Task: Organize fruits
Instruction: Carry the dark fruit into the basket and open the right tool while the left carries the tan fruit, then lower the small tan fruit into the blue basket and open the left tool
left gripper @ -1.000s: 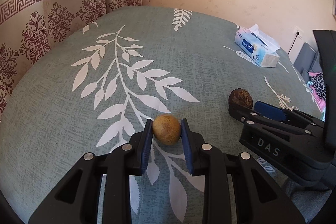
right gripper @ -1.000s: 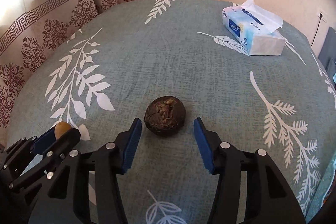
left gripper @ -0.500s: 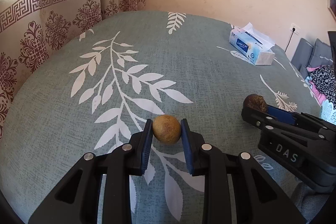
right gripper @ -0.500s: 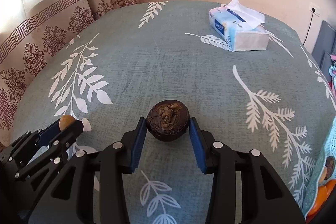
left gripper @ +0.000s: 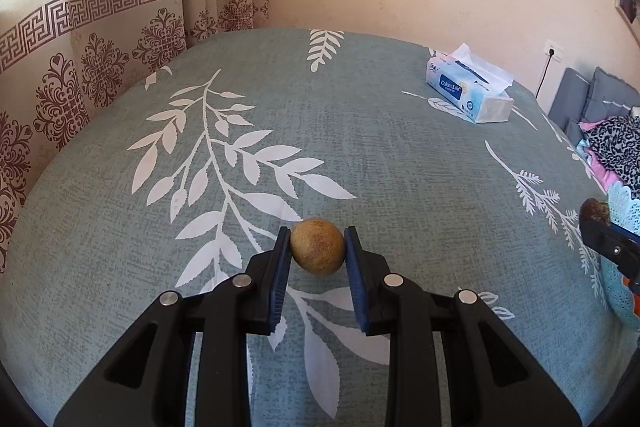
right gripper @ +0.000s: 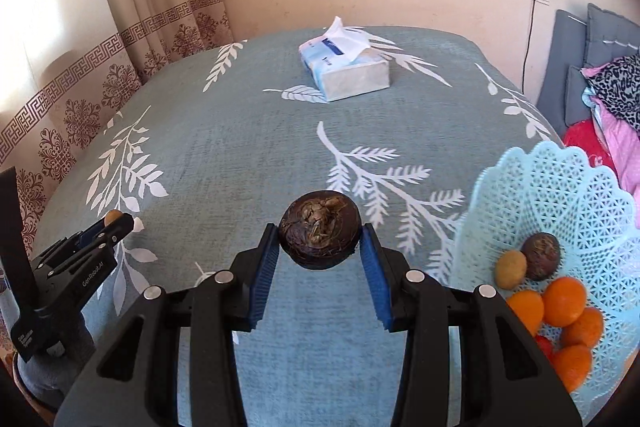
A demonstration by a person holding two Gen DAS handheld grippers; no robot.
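Note:
My left gripper point(left gripper: 316, 247) is shut on a small tan round fruit point(left gripper: 317, 246), held above the teal leaf-print tablecloth point(left gripper: 360, 147). My right gripper point(right gripper: 319, 241) is shut on a dark brown rough round fruit point(right gripper: 319, 229), also lifted off the cloth. A light blue lattice basket point(right gripper: 560, 195) stands at the right in the right wrist view. It holds several oranges point(right gripper: 562, 301), one tan fruit point(right gripper: 510, 269) and one dark brown fruit point(right gripper: 541, 254). The left gripper point(right gripper: 116, 221) shows at the far left of the right wrist view.
A blue and white tissue pack point(left gripper: 470, 95) lies at the back of the table; it also shows in the right wrist view point(right gripper: 346, 67). Patterned curtains point(left gripper: 100, 47) hang on the left. Grey cushions and clothes point(right gripper: 608, 83) lie beyond the table's right edge.
My right gripper closed on the dark fruit, lifted it and swung right, bringing the basket into view. My left gripper kept its hold on the tan fruit and rose a little.

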